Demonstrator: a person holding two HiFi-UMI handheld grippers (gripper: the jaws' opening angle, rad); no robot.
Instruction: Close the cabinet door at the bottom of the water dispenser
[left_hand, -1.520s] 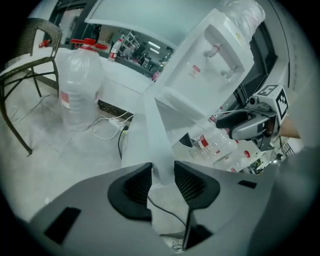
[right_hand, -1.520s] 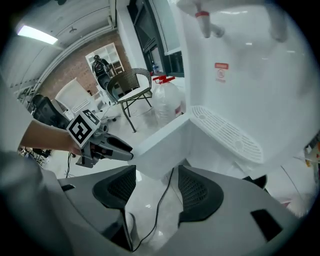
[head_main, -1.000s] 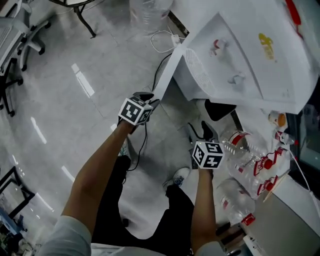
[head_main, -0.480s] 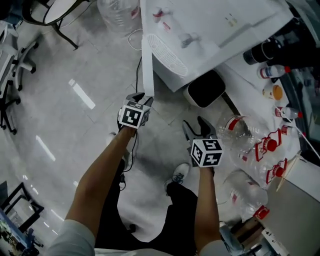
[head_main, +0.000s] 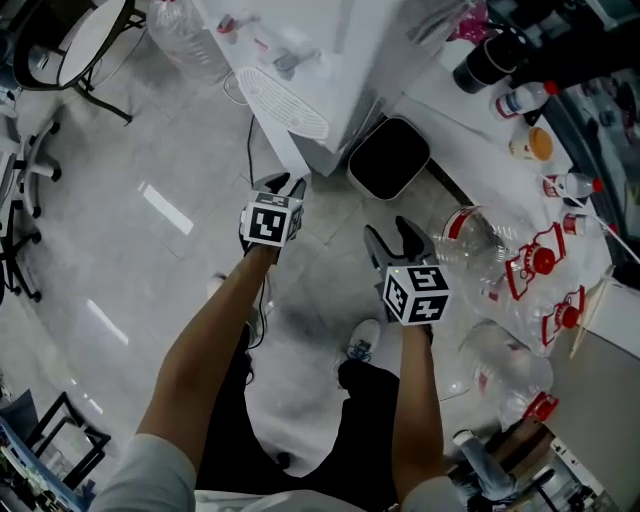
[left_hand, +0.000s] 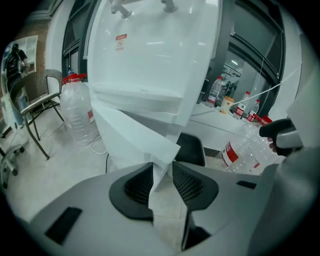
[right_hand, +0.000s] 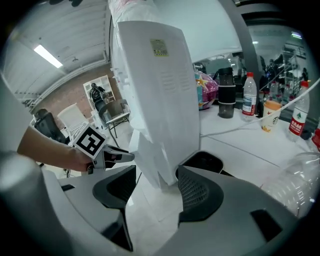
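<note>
The white water dispenser (head_main: 300, 60) stands at the top of the head view. Its bottom cabinet door (head_main: 290, 155) lies almost against the cabinet. My left gripper (head_main: 280, 182) is shut on the door's free edge. In the left gripper view the door's lower corner (left_hand: 130, 135) sits between the left gripper's (left_hand: 161, 177) pads, whose jaws have just been closing on it. My right gripper (head_main: 390, 235) hangs open to the right, apart from the dispenser. In the right gripper view the right gripper (right_hand: 155, 187) holds nothing, and the dispenser's side (right_hand: 160, 100) rises just beyond it.
A black bin (head_main: 388, 158) sits on the floor right of the dispenser. Several empty clear water jugs (head_main: 480, 245) lie further right. Bottles (head_main: 520, 100) stand on a white table. A full jug (left_hand: 75, 110) and a chair (left_hand: 40, 100) are left of the dispenser. My feet (head_main: 362, 345) are below.
Both grippers have moved toward the dispenser. The door, held at its edge by the left gripper, has swung from wide open to nearly against the cabinet.
</note>
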